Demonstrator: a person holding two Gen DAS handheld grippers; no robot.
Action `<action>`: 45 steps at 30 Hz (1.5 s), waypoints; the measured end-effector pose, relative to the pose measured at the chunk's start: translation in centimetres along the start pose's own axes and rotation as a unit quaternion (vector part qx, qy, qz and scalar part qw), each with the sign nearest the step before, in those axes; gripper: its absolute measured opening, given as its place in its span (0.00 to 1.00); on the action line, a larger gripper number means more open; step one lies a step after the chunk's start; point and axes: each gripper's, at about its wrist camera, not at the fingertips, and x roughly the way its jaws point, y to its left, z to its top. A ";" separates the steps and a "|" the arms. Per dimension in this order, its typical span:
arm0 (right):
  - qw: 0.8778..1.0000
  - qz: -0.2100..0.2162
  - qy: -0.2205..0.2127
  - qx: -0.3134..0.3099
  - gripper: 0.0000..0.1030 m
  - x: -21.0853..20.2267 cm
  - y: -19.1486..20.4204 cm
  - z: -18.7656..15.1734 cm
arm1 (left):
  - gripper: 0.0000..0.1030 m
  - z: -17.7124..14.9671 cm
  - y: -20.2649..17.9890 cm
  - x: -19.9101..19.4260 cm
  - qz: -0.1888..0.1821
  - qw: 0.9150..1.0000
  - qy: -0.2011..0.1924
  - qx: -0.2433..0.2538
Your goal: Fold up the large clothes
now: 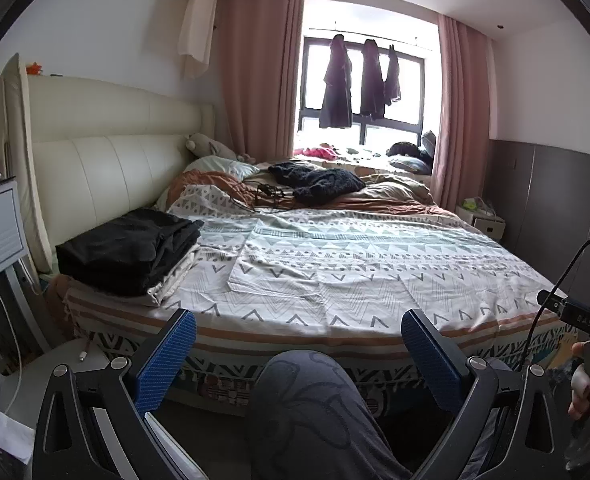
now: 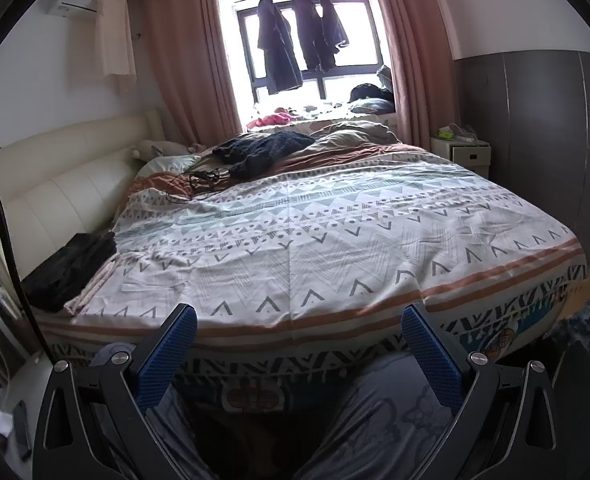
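From the left wrist view we look over the near edge of a bed (image 1: pixel 335 272) draped in a patterned sheet (image 1: pixel 319 264), part of it doubled back into a flat panel at the middle. At the near left corner sits a pile of folded black clothes (image 1: pixel 131 252) on pale folded fabric, close to the cream headboard (image 1: pixel 95 160). A dark knitted garment (image 1: pixel 319 184) lies crumpled at the far side beside a tangle of cables (image 1: pixel 267 194). Only this view gives us the person's hand (image 1: pixel 587 376) at the right edge, wrapped round the other gripper's handle, and one knee (image 1: pixel 311 400) in grey patterned trousers between the blue pads. Our left gripper (image 1: pixel 295 356) is spread wide, holding nothing and touching nothing, short of the bed.

From the right wrist view we face the same bed (image 2: pixel 375 240) further to the right. Here the black pile (image 2: pixel 71 268) falls to the left edge, the knitted garment (image 2: pixel 263 152) stays far, and the right corner of the sheet (image 2: pixel 535 260), a bedside cabinet (image 2: pixel 463 152) and grey wardrobe doors (image 2: pixel 543 128) appear. Three dark coats (image 2: pixel 299 40) hang in the window (image 2: pixel 315 76). Our right gripper (image 2: pixel 295 356) is likewise wide apart and empty, above both trousered legs (image 2: pixel 383 412), clear of the sheet.
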 end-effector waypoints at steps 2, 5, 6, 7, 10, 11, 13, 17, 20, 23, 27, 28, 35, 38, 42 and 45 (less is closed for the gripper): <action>1.000 0.001 -0.001 -0.004 0.99 0.0 0.1 -0.1 | 1.00 0.0 0.0 -0.1 -0.001 1.000 -0.001 -0.001; 1.000 0.000 -0.003 -0.007 0.99 -0.1 0.4 -0.3 | 1.00 -0.1 0.0 -0.2 -0.003 1.000 0.000 -0.003; 1.000 0.000 -0.002 -0.006 0.99 -0.1 0.4 -0.3 | 1.00 -0.1 0.1 -0.1 -0.003 1.000 0.000 -0.002; 1.000 0.000 -0.001 -0.005 0.99 -0.1 0.4 -0.3 | 1.00 -0.1 0.1 -0.2 -0.003 1.000 0.001 -0.002; 1.000 0.000 0.002 -0.004 0.99 0.0 0.5 -0.4 | 1.00 -0.1 0.0 -0.1 -0.004 1.000 0.003 -0.001; 1.000 -0.001 0.002 -0.004 0.99 0.0 0.5 -0.5 | 1.00 -0.1 0.0 -0.1 -0.004 1.000 0.004 -0.001; 1.000 -0.002 0.004 -0.002 0.99 0.0 0.5 -0.5 | 1.00 -0.2 0.1 -0.1 -0.005 1.000 0.004 -0.002; 1.000 -0.004 0.004 -0.001 0.99 0.1 0.5 -0.5 | 1.00 -0.3 0.1 0.1 -0.005 1.000 0.006 -0.003; 1.000 -0.004 0.004 0.000 0.99 0.0 0.4 -0.6 | 1.00 -0.4 0.1 0.1 -0.004 1.000 0.007 -0.003; 1.000 -0.006 0.003 -0.003 0.99 0.0 0.4 -0.6 | 1.00 -0.5 0.0 0.1 -0.006 1.000 0.008 -0.002; 1.000 -0.006 0.003 -0.003 0.99 -0.1 0.4 -0.8 | 1.00 -0.6 -0.3 -0.1 -0.006 1.000 0.004 0.006; 1.000 -0.006 0.003 -0.003 0.99 -0.1 0.4 -0.8 | 1.00 -0.6 -0.3 -0.1 -0.007 1.000 0.004 0.007; 1.000 -0.011 0.001 -0.004 0.99 -0.4 0.4 -1.0 | 1.00 -0.7 -0.2 -0.2 -0.008 1.000 0.005 0.007; 1.000 -0.011 0.000 -0.003 0.99 -0.4 0.4 -1.0 | 1.00 -0.7 -0.2 -0.2 -0.007 1.000 0.003 0.010; 1.000 -0.011 0.001 -0.005 0.99 -0.6 0.4 -1.1 | 1.00 -1.0 -0.2 -0.4 -0.007 1.000 0.002 0.011; 1.000 -0.013 -0.002 -0.005 0.99 -0.7 0.3 -1.2 | 1.00 -1.0 -0.2 -0.4 -0.009 1.000 -0.001 0.010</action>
